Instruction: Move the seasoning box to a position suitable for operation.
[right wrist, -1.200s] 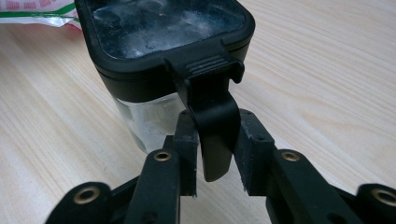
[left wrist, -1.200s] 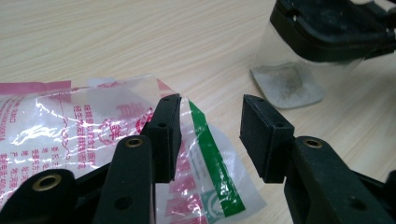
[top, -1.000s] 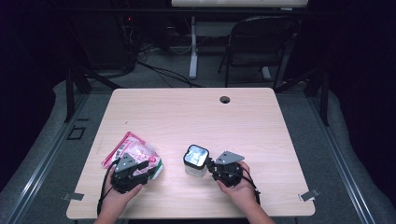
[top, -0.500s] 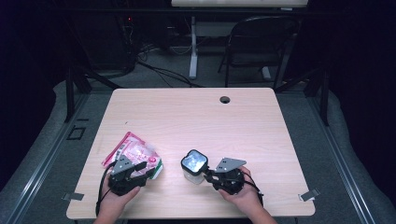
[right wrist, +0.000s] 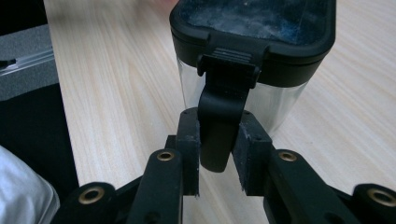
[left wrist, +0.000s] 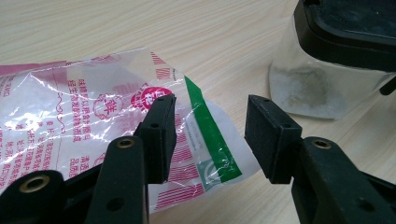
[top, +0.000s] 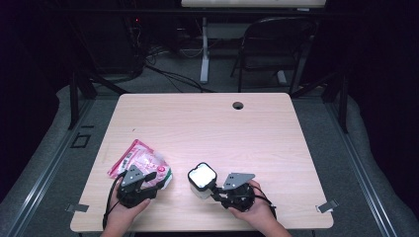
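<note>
A pink-and-clear plastic bag (top: 141,163) with a green strip lies flat on the wooden table (top: 222,128) at the front left. My left gripper (top: 159,179) stands open over the bag's corner (left wrist: 205,140). Its jaws have just been opening, with that corner lying between them unpinched. To the right stands a clear container (top: 202,178) with a black lid (right wrist: 252,28) and white powder in its bottom (left wrist: 303,88). My right gripper (right wrist: 217,126) is shut on the container's black handle tab (right wrist: 224,107), which hangs from the lid.
The table's front edge runs just behind both hands (top: 197,228). A cable hole (top: 238,105) sits near the far edge. Beyond the table are a folding chair (top: 276,44) and a desk leg (top: 204,49) with cables on the floor.
The right hand has drawn the container slightly toward the front edge. The left gripper's jaws stand wider over the bag's corner; that hand has stayed put.
</note>
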Available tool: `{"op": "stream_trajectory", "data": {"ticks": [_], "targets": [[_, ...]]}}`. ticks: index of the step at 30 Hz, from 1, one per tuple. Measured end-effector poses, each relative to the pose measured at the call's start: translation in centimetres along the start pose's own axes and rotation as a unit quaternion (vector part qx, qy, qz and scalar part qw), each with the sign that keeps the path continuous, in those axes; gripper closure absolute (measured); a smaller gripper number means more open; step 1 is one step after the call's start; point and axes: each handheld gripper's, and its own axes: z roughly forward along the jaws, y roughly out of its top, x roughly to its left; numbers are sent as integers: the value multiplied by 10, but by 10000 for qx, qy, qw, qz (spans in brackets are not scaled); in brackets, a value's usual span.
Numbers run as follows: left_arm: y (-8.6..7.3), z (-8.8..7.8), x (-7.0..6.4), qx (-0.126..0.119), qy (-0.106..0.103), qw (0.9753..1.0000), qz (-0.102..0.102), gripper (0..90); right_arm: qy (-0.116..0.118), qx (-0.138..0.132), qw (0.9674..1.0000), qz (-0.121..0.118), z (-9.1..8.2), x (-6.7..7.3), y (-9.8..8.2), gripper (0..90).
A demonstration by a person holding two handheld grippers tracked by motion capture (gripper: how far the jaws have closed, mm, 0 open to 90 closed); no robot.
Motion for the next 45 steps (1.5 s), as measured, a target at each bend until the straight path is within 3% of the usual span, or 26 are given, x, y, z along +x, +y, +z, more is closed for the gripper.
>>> {"op": "stream_trajectory", "data": {"ticks": [4,8,10,13,15,18,20,25,28,30,32,34,35,36,39,41,42,43,45], "targets": [[0,-2,1,-16,10,10000,-7,530,-51,38,9999,91,-1,-2,-1,735],[0,-2,1,-65,27,10000,-45,524,-261,53,9992,285,-6,-10,-3,726],[0,-2,1,-69,25,10000,-44,524,-483,41,9981,380,-8,-14,-5,722],[0,-2,0,-34,19,10000,-7,524,-926,-9,9941,573,-11,-20,-7,680],[0,-1,-2,-31,27,10000,35,524,-1242,-45,9896,731,-10,-23,-7,664],[1,0,-4,-12,52,10000,53,520,-1397,-59,9870,793,-8,-23,-6,665],[2,2,-12,25,108,9997,221,518,-1536,9,9855,720,-4,-20,-4,674],[7,9,-21,109,36,9992,373,511,-1652,42,9833,764,-2,-27,-1,713],[11,10,-23,106,38,9993,347,502,-1520,5,9849,832,-5,-35,1,667],[19,9,-25,111,-138,9996,218,487,-1350,22,9854,1041,-12,-38,2,634],[27,12,-26,246,-416,9988,103,472,-1288,91,9856,1090,-23,-38,5,606],[31,13,-26,303,-484,9983,90,454,-1271,165,9852,1134,-26,-37,7,584],[39,16,-29,296,-574,9979,89,445,-1364,301,9826,1221,-32,-37,14,553],[39,16,-29,296,-574,9979,89,443,-1364,301,9826,1221,-32,-37,14,553],[56,23,-31,375,-570,9975,176,438,-1459,295,9759,1598,-38,-41,26,546],[62,27,-32,379,-529,9976,216,439,-1438,447,9713,1841,-40,-45,33,544],[62,27,-32,379,-529,9976,216,440,-1438,447,9713,1841,-40,-45,33,544],[66,30,-34,403,-443,9979,235,441,-1438,570,9690,1927,-42,-49,39,576],[71,35,-33,486,-481,9975,164,446,-1476,582,9672,1986,-43,-52,44,608]]}}
